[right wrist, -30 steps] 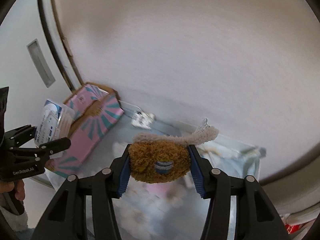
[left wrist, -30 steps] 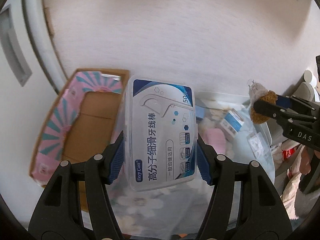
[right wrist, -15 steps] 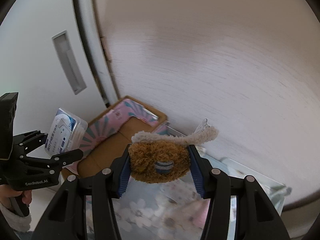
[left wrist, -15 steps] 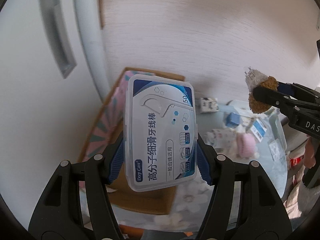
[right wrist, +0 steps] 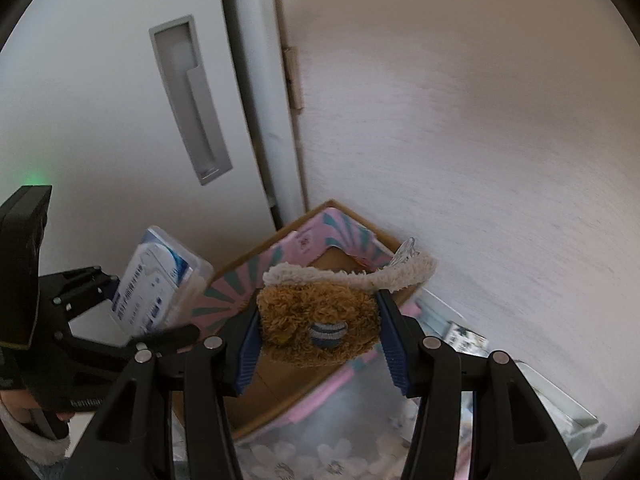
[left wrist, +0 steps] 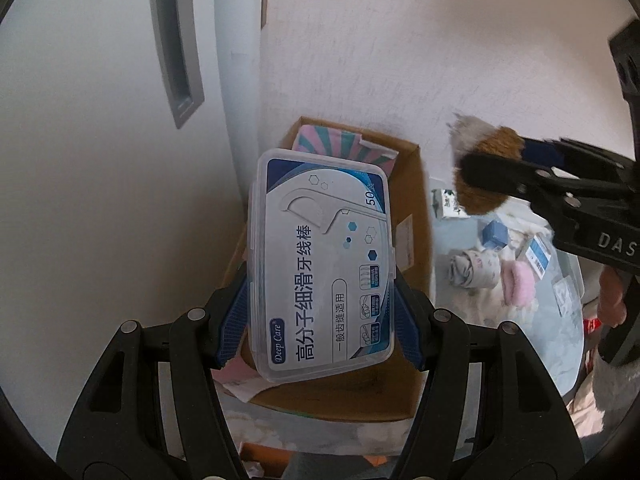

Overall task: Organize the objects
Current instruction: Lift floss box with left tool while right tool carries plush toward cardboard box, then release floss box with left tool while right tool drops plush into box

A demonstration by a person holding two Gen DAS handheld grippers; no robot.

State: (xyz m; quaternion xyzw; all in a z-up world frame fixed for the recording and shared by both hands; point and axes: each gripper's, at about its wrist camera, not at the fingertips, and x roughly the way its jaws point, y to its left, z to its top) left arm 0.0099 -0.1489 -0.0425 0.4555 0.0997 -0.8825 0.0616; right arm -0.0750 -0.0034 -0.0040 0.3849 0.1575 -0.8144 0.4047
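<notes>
My left gripper [left wrist: 320, 312] is shut on a clear plastic box of dental floss picks [left wrist: 320, 268] with a blue and white label, held above an open cardboard box [left wrist: 412, 216] with pink and teal striped flaps. My right gripper [right wrist: 320, 340] is shut on a brown fuzzy plush toy [right wrist: 316, 316] with a cream trim, over the same cardboard box [right wrist: 280, 380]. The right gripper and plush [left wrist: 486, 172] show at the right of the left wrist view. The left gripper and floss box [right wrist: 154, 284] show at the left of the right wrist view.
A glass table with a floral cloth [left wrist: 520, 320] holds a rolled grey sock [left wrist: 472, 268], a pink fuzzy item [left wrist: 518, 280], a small blue box [left wrist: 494, 234] and packets. A white door with a recessed handle [right wrist: 190, 104] stands left, a pale wall [right wrist: 460, 120] behind.
Both grippers have swung left with their loads, from over the table's loose items to over the cardboard box by the door. Both stay shut on their objects.
</notes>
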